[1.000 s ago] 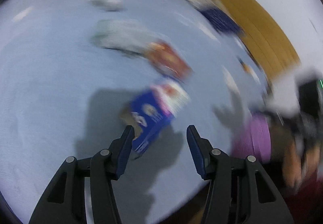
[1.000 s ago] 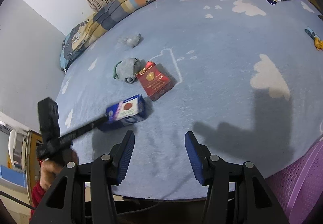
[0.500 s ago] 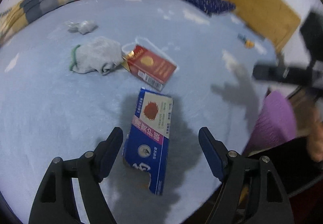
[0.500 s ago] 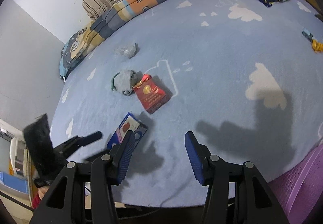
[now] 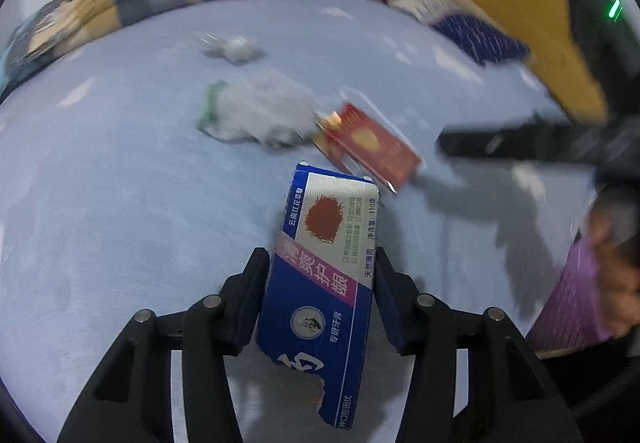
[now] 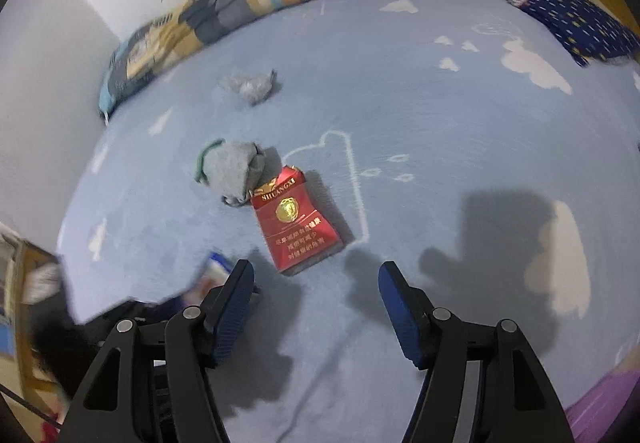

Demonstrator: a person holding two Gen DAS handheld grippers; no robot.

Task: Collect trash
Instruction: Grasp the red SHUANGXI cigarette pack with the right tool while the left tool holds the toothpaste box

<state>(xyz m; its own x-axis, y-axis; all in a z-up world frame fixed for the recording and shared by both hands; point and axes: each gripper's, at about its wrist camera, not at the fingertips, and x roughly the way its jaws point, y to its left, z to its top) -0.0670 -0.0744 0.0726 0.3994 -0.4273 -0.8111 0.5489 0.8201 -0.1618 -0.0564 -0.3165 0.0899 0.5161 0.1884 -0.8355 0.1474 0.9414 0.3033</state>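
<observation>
Toothpaste box [image 5: 324, 279] sits lower centre of the left wrist view, long axis along the fingers, left gripper [image 5: 320, 293] jaws just closed onto its long sides, pads touching. Right gripper [image 6: 316, 307] jaws just widened, nothing between them. Red cigarette pack [image 6: 298, 227] lies on the blue bedspread [image 6: 440, 123] just above its fingertips, long axis roughly fore-aft, so right is nearer.

Blue toothpaste box [image 5: 320, 283], red pack [image 6: 298, 227]

The toothpaste box [image 5: 324, 283] is showing glossy printed cardboard. Beyond it, the red packet [image 6: 296, 223] is gleaming on the matt, fuzzy bedsheet [image 6: 440, 123].
</observation>
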